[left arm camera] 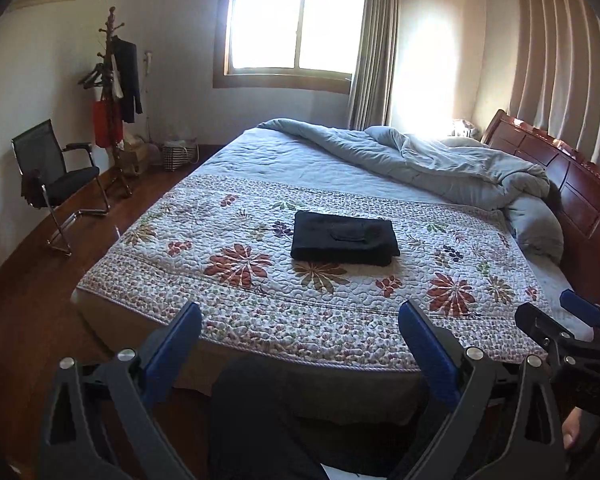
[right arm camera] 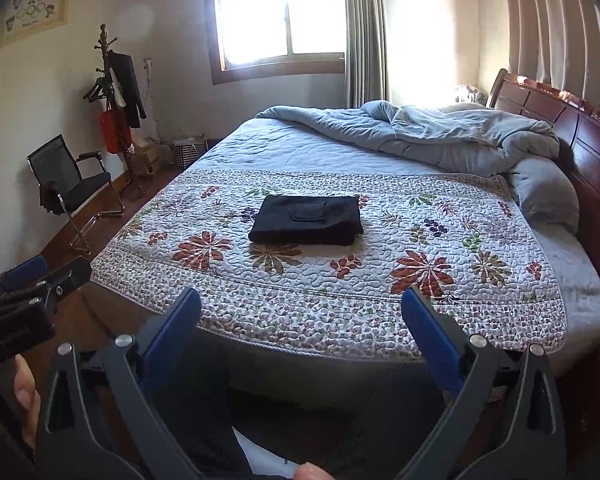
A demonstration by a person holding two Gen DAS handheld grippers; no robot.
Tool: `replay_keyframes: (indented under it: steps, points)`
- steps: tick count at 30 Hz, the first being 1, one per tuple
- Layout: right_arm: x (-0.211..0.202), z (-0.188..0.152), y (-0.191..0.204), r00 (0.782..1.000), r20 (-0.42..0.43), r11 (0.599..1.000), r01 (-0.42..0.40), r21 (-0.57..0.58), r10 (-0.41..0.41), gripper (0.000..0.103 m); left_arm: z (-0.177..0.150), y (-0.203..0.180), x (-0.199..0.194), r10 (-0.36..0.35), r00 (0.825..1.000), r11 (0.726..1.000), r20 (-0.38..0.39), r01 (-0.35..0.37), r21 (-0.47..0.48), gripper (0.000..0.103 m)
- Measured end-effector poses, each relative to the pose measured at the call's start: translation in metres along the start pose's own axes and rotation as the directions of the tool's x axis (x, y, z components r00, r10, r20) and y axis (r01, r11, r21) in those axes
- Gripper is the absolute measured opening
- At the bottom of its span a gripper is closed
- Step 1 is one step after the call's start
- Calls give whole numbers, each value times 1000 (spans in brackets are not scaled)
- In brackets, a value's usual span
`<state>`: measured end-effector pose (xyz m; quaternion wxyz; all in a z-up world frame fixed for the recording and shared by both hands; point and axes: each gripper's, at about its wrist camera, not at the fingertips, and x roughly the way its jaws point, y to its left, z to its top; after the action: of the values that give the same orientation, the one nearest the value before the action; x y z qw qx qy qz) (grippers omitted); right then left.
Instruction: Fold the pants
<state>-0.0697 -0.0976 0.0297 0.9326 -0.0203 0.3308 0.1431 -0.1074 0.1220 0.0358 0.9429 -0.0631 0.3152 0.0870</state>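
— While both tools hang back off the bed (left arm camera: 112, 316), where are the pants (left arm camera: 344, 242)?

— Folded into a flat black rectangle on the floral quilt (left arm camera: 420, 280), well ahead of the fingers, roughly between the two blue pads of each pair.

— And the fingers?

— Left gripper (left arm camera: 300, 332): spread wide, holding nothing. Right gripper (right arm camera: 302, 318): the same — wide and empty.

— Anything beyond the pants?

— A rumpled grey duvet (right arm camera: 440, 140), heaped farther off toward the wooden headboard (right arm camera: 560, 120).
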Motion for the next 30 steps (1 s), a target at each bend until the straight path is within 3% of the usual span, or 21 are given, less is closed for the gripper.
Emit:
replay_keyframes:
  steps: [2, 7, 9, 30]
  points:
    - [3, 1, 0, 1000, -5, 1000, -5, 1, 5, 100, 1, -2, 2, 14, 1000, 1000, 0, -14, 10, 99]
    - [8, 2, 0, 1000, -15, 1000, -16, 6, 16, 100, 3, -5, 10, -34, 999, 999, -18, 34, -4, 99]
    - [9, 2, -2, 1000, -13, 1000, -16, 11, 17, 100, 2, -6, 9, -3, 1000, 1000, -7, 3, 5, 99]
    - [42, 17, -22, 999, -38, 998, -33, 47, 35, 100, 14, -19, 37, 23, 999, 1000, -27, -22, 22, 99]
